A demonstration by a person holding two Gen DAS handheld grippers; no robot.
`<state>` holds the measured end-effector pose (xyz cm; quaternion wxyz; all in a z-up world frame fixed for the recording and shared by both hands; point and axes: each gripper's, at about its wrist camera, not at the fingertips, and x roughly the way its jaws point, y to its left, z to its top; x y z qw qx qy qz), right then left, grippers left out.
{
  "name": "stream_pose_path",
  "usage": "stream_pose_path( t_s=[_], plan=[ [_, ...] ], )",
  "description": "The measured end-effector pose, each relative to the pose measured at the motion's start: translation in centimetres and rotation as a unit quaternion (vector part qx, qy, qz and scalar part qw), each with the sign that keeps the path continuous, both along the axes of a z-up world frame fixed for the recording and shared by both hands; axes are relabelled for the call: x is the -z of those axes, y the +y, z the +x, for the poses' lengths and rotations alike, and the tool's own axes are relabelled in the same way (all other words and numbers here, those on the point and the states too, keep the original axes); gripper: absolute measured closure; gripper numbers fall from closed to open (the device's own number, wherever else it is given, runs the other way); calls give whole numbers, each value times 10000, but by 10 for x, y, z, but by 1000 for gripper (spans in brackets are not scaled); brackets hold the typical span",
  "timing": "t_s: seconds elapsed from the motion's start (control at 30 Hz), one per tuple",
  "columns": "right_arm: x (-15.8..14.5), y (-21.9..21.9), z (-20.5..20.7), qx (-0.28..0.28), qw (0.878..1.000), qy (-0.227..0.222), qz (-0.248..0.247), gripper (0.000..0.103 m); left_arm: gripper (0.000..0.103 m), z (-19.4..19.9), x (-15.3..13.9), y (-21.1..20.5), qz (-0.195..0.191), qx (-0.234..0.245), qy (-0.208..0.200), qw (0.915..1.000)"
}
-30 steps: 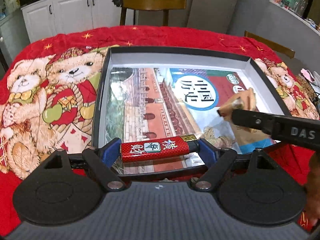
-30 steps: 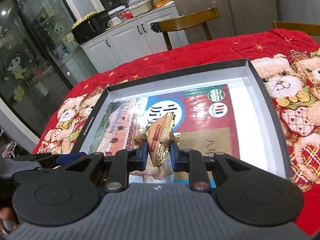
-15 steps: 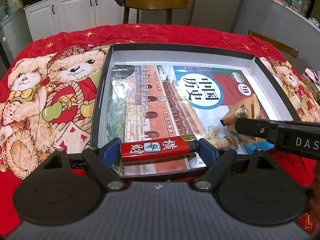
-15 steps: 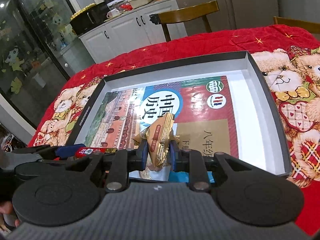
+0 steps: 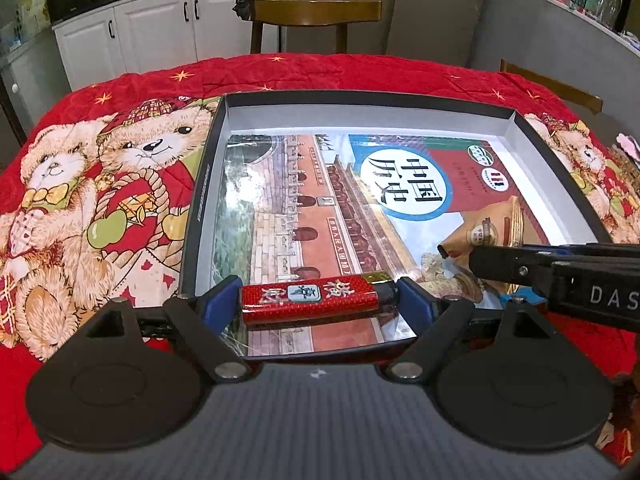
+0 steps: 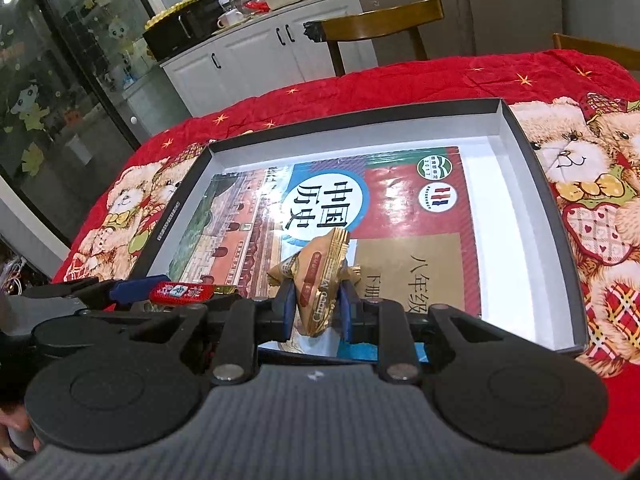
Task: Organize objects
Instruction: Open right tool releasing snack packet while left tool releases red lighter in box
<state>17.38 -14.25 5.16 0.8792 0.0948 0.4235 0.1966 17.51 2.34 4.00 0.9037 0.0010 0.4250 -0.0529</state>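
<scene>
My left gripper (image 5: 310,304) is shut on a red lighter (image 5: 309,299), held sideways just above the near edge of a shallow black box (image 5: 199,204). A history textbook (image 5: 320,208) lies flat inside the box. My right gripper (image 6: 318,312) is shut on a gold snack packet (image 6: 322,280), held over the book's near right part. The packet also shows in the left wrist view (image 5: 486,230), behind the right gripper's black arm (image 5: 560,276). The lighter shows in the right wrist view (image 6: 180,291) at the left.
The box (image 6: 560,216) sits on a red teddy-bear cloth (image 5: 100,200) covering the table. A wooden chair (image 5: 312,14) stands behind the table, with white cabinets (image 5: 160,36) at the back left. Another chair back (image 5: 552,88) is at the right.
Both grippers have drawn slightly back toward the box's near edge, still holding the lighter and the packet. The packet sits a little lower over the book.
</scene>
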Motion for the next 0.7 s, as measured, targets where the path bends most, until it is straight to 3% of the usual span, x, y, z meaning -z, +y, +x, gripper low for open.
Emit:
stream_pose_path(
  t_s=[0.33, 0.5, 0.7],
  plan=[
    [6, 3, 2, -69, 9999, 59, -87, 73, 16, 0, 2, -1, 58, -6, -69, 10000],
    [0, 3, 1, -186, 9998, -68, -12, 48, 16, 0, -2, 3, -27, -32, -9, 10000],
    [-19, 0, -9, -364, 9984, -359, 220, 37, 16, -5, -20, 12, -289, -14, -175, 9994]
  ],
)
